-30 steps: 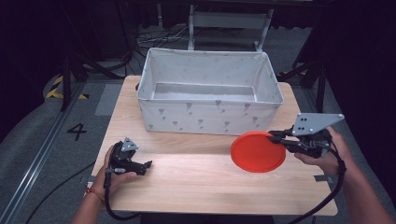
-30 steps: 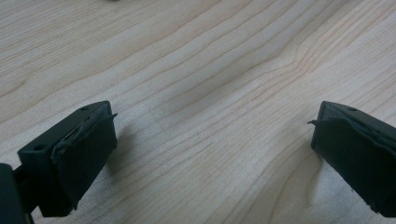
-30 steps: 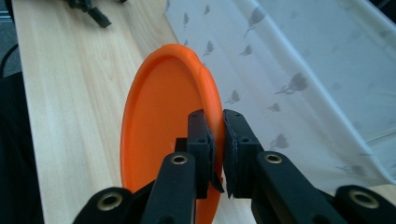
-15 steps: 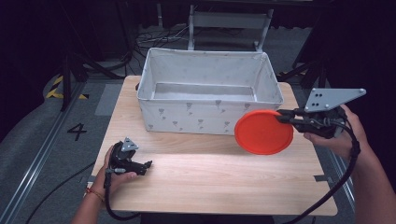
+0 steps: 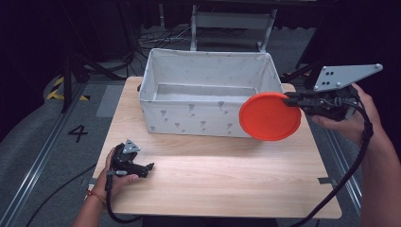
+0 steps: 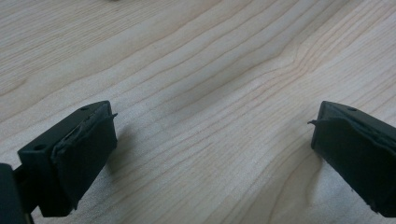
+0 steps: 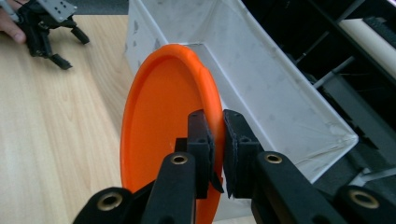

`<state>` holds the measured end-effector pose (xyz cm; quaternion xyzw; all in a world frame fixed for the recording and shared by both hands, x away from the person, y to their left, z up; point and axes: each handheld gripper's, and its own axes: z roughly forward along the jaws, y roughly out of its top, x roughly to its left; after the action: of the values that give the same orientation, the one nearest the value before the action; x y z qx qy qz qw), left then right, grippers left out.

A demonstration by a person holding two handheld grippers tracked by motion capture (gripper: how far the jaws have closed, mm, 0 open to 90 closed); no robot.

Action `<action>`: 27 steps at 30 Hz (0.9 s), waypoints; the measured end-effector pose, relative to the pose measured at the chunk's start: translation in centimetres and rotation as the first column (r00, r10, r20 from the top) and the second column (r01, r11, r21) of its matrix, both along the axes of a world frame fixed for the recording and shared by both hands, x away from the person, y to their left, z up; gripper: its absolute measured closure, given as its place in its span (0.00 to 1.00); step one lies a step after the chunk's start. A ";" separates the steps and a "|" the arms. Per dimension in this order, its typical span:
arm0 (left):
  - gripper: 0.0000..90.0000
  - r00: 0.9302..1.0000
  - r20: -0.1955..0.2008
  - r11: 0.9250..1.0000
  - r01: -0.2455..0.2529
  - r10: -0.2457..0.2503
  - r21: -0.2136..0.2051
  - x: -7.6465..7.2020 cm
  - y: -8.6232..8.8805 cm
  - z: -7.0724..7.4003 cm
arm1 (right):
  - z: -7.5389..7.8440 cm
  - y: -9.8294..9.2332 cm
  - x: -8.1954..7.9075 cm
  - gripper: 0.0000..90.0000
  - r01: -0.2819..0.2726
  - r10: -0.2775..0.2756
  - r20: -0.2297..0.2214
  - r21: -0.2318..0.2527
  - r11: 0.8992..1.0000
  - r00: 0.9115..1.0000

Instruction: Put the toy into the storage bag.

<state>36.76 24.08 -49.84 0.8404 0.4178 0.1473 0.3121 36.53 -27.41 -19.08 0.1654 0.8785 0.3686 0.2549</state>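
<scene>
High view: the person's right hand (image 5: 352, 120) reaches in from the right edge, raised above the table, holding the right gripper (image 5: 289, 98) level with its jaws pointing left toward the bin. The left hand (image 5: 116, 172) rests low on the near-left part of the wooden table (image 5: 227, 175), with the left gripper (image 5: 150, 166) lying on the wood and pointing right.

The right gripper's jaws are pinched nearly together on the rim of an orange plate (image 5: 269, 116); in the right gripper view the plate (image 7: 163, 135) stands on edge, its rim caught between the two black pads (image 7: 201, 140). The plate hangs in the air off the table, in front of the near right corner of the white fabric bin (image 5: 208, 80), overlapping the bin's front wall in the high view.

In the left gripper view the left gripper (image 6: 212, 140) has its jaws spread wide apart with bare wood grain between them, gripping nothing.

The bin sits at the table's far middle. Beyond it lie dark floor, cables, a metal frame and, at left, a floor marking "4" (image 5: 78, 133) beside yellow-black tape
</scene>
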 end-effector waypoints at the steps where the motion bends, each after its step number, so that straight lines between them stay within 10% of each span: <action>1: 0.01 1.000 0.001 1.000 0.000 0.000 0.000 0.0 0.0 0.0 | 0.4 0.0 0.1 0.92 0.004 -0.004 0.008 0.001 1.000 1.000; 27: 0.01 1.000 0.004 1.000 0.000 0.000 0.003 0.0 0.0 0.0 | 3.9 1.2 8.0 0.92 0.102 -0.102 0.058 0.004 0.995 0.993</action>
<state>36.78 24.10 -49.84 0.8406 0.4170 0.1497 0.3117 44.49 -26.22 -15.21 0.1993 0.8610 0.3603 0.2984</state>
